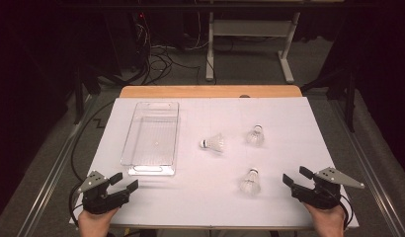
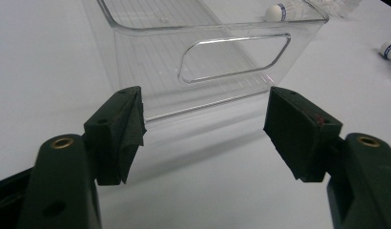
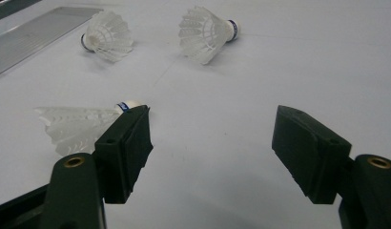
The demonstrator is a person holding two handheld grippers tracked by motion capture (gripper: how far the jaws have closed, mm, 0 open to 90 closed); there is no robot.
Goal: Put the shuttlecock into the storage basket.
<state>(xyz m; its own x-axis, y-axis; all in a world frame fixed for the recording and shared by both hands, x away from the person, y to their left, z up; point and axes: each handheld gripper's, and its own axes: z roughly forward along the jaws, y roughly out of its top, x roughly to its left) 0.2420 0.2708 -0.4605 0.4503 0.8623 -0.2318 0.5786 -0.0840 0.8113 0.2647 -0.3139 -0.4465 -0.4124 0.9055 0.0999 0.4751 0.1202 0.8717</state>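
We see a white rectangular table top [image 1: 205,197] with a wooden edge at the far side. On its left half sits a clear plastic rectangular tray [image 1: 152,169], long side running away from the person, with a cut-out handle slot in the near end wall; in the left gripper view that same tray [image 2: 150,90] stands just ahead of the jaws and its handle slot faces the camera.

The left black two-jaw gripper [image 1: 122,183] sits at the near left corner of the table, held by a hand at the bottom edge, jaws spread wide with nothing between them, pointed toward the near end of the tray but apart from it. The right black two-jaw gripper [image 1: 297,176] sits at the near right, also in a hand, jaws wide apart and holding nothing.

Three white feathered shuttlecocks lie on the right half, all outside the tray. The nearest shuttlecock [image 1: 250,181] rests just left of the right gripper; in the right gripper view it [image 3: 77,128] lies on its side beside one jaw, partly hidden behind it, and we cannot tell whether they touch. The middle shuttlecock [image 1: 214,143] lies on its side between the tray and the others, cork toward the tray. The far shuttlecock [image 1: 255,135] lies near it, toward the right.
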